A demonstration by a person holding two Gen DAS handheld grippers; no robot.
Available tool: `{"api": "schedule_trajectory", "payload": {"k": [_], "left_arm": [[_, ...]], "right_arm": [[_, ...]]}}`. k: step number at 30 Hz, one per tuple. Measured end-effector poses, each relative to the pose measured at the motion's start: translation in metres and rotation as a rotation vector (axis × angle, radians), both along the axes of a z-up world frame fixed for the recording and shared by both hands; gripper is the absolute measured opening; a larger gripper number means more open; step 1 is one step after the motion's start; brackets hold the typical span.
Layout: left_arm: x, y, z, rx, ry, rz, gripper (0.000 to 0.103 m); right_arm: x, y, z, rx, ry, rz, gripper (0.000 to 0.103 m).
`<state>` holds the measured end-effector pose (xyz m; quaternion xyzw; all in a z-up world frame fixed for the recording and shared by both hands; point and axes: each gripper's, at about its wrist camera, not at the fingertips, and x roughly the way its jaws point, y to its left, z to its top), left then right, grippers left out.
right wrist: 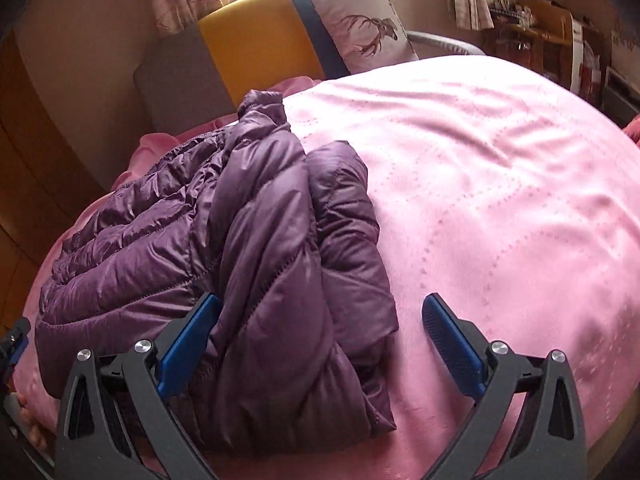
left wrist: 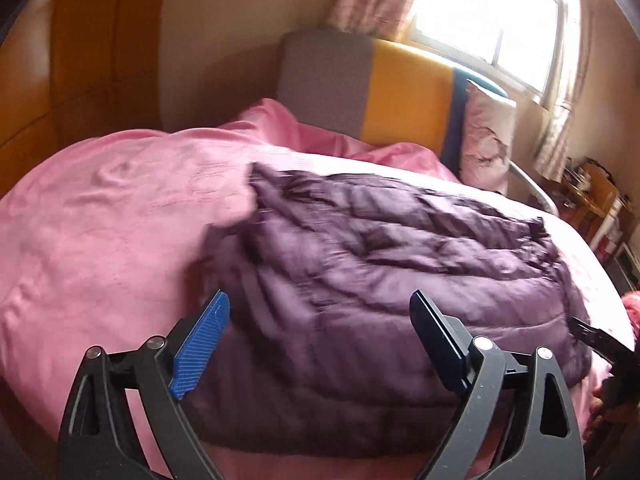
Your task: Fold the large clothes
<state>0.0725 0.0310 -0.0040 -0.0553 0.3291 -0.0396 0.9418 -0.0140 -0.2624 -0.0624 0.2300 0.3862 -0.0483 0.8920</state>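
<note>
The purple quilted down jacket [left wrist: 380, 280] lies on the pink bedspread [left wrist: 100, 248] of the bed, gathered into a compact, roughly rectangular bundle; in the right wrist view the jacket [right wrist: 224, 248] occupies the 9 o'clock half of the bed, with one padded panel, probably a sleeve [right wrist: 348, 232], laid lengthwise over the body along its 3 o'clock edge, which suggests the side parts are already turned inward to narrow the garment. The left hand-held gripper [left wrist: 320, 344] stands released, its blue pads spread wide with the near hem of the jacket seen between them but untouched. The right hand-held gripper [right wrist: 320, 344] is likewise released; its 9 o'clock pad sits just beside the jacket's near fold, and whether it brushes the fabric cannot be told. Both point obliquely down at the near edge, a stance that suits either letting a finished fold settle or choosing the next hold. The bare bedspread toward 3 o'clock in the right wrist view leaves room for a further fold. The striped headboard [right wrist: 256, 28] and the deer-print cushion [right wrist: 360, 24] stand at 12 o'clock, well apart from the work. The left wrist view is motion-blurred, so the finer seams there cannot be read.
</note>
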Motion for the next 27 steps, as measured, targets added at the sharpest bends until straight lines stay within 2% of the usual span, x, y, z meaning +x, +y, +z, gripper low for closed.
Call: {"api": "schedule_trajectory", "payload": {"k": [2,3,5,6,7,8,9,11,13,16,20,21,23,27], "left_arm": [[-0.001,0.029,-0.009,-0.036,0.044,0.039,0.091],[0.0,0.048,-0.018,-0.087,0.08,0.055,0.091],[0.0,0.072,-0.035,-0.198,0.157,0.055,0.091],[0.002,0.08,-0.042,-0.254,0.187,0.047,0.091],[0.001,0.09,-0.052,-0.338,0.224,0.031,0.09],[0.0,0.093,-0.057,-0.384,0.24,0.018,0.089],[-0.002,0.094,-0.06,-0.403,0.243,0.0,0.085],[-0.007,0.09,-0.06,-0.405,0.24,-0.042,0.081],[-0.013,0.087,-0.06,-0.411,0.24,-0.08,0.077],[-0.022,0.087,-0.063,-0.433,0.255,-0.13,0.066],[-0.039,0.082,-0.065,-0.419,0.271,-0.193,0.059],[-0.045,0.077,-0.064,-0.41,0.281,-0.221,0.055],[-0.056,0.069,-0.063,-0.377,0.292,-0.26,0.054],[-0.075,0.063,-0.049,-0.248,0.261,-0.28,0.055]], "right_arm": [[-0.005,-0.007,-0.007,0.07,-0.006,0.002,0.1],[-0.007,-0.008,-0.008,0.085,-0.01,0.007,0.098],[-0.01,-0.007,-0.006,0.113,-0.024,0.05,0.076],[-0.011,-0.006,-0.003,0.107,-0.024,0.059,0.074],[-0.012,-0.004,-0.001,0.102,-0.03,0.077,0.054],[-0.013,-0.002,0.0,0.133,-0.035,0.104,0.046],[-0.014,0.001,0.002,0.14,-0.034,0.103,0.042],[-0.019,0.002,0.007,0.146,-0.04,0.124,0.031],[-0.027,0.0,0.009,0.17,-0.041,0.14,0.027],[-0.042,0.0,0.011,0.176,-0.038,0.165,0.025],[-0.066,-0.001,0.014,0.178,-0.03,0.195,0.024],[-0.074,0.0,0.015,0.176,-0.027,0.207,0.024],[-0.081,0.003,0.016,0.163,-0.021,0.217,0.024],[-0.077,-0.001,0.016,0.16,-0.021,0.194,0.023]]}}
